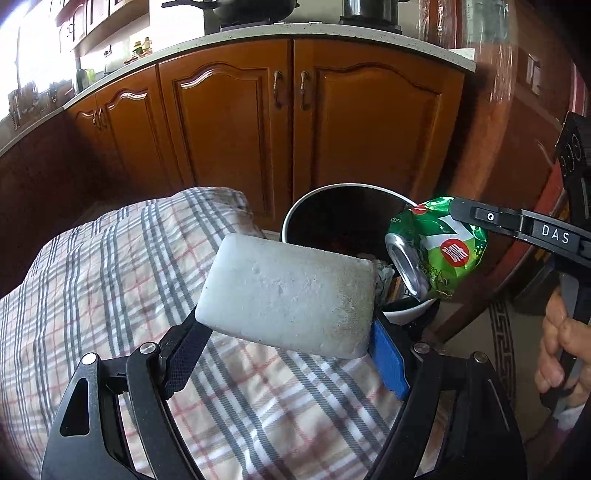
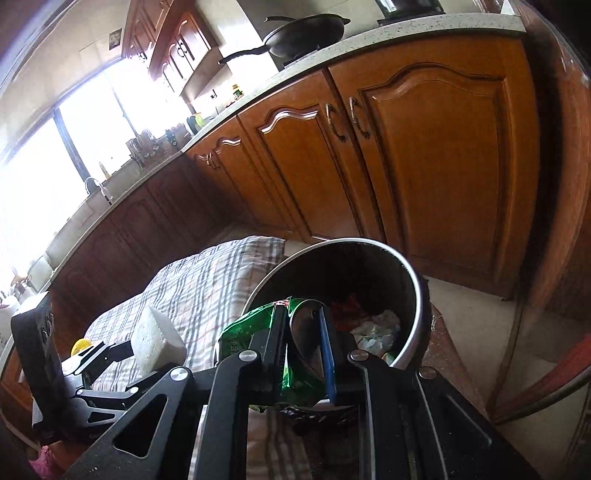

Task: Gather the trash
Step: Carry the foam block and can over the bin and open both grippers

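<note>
Left claw [image 1: 284, 332] clamped on a white sponge block [image 1: 288, 295], held just short of the trash bin [image 1: 295, 210], over the plaid cloth [image 1: 110, 277] that covers the surface left of the bin. Right claw [image 2: 303, 354] clamped on a crushed green can [image 1: 436, 251], at the bin's right rim, open end tilted down toward the inside. A hand [image 1: 565, 354] grips the right claw's handle, right of the bin. Bin is round, metal-rimmed, with crumpled paper and red scraps inside [image 2: 369, 321]. Behind the bin: wooden cabinet doors [image 1: 229, 122] under a pale desk [image 1: 258, 35], with a black pan [image 2: 303, 37] on it.
</note>
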`<move>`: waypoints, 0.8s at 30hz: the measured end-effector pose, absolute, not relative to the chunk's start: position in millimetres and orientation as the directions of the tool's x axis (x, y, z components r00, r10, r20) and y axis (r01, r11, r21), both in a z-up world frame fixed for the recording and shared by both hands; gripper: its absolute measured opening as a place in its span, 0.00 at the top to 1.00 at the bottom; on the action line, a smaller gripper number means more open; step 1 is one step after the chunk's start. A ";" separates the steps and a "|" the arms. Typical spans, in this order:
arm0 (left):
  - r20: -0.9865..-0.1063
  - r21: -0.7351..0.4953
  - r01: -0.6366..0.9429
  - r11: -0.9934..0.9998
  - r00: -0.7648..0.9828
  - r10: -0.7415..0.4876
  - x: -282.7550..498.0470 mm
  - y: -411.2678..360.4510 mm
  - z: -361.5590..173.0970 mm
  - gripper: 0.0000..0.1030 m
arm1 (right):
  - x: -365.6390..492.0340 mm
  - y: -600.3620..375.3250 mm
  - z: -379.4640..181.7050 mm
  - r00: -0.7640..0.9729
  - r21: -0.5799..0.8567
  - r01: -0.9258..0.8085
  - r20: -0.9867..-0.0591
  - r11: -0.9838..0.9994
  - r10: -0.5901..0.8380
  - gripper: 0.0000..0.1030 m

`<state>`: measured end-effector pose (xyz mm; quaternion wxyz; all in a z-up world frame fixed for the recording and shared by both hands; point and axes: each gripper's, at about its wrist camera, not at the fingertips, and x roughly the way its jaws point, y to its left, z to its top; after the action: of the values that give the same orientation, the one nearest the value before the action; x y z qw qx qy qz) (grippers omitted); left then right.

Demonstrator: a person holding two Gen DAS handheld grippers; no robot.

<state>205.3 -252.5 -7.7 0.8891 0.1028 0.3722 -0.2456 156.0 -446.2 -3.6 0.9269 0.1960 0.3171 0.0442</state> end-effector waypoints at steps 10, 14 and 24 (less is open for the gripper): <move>-0.719 0.038 0.559 0.828 0.591 -0.366 219.6 -290.4 -9.3 0.21 | 167.9 -464.4 -7.4 0.790 0.374 0.070 -0.587 0.925 0.178 0.84; -0.725 0.036 0.566 0.824 0.582 -0.368 224.7 -297.7 -11.7 0.21 | 172.8 -470.8 -9.8 0.787 0.370 0.076 -0.593 0.926 0.173 0.84; -0.738 0.042 0.574 0.817 0.569 -0.363 232.0 -313.0 -16.0 0.21 | 180.7 -479.3 -15.2 0.778 0.368 0.082 -0.604 0.926 0.171 0.84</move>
<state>232.0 -313.0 -16.0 0.8747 0.1398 0.3790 -0.2678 180.7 -479.3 -15.2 0.9235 0.1906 0.3321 0.0240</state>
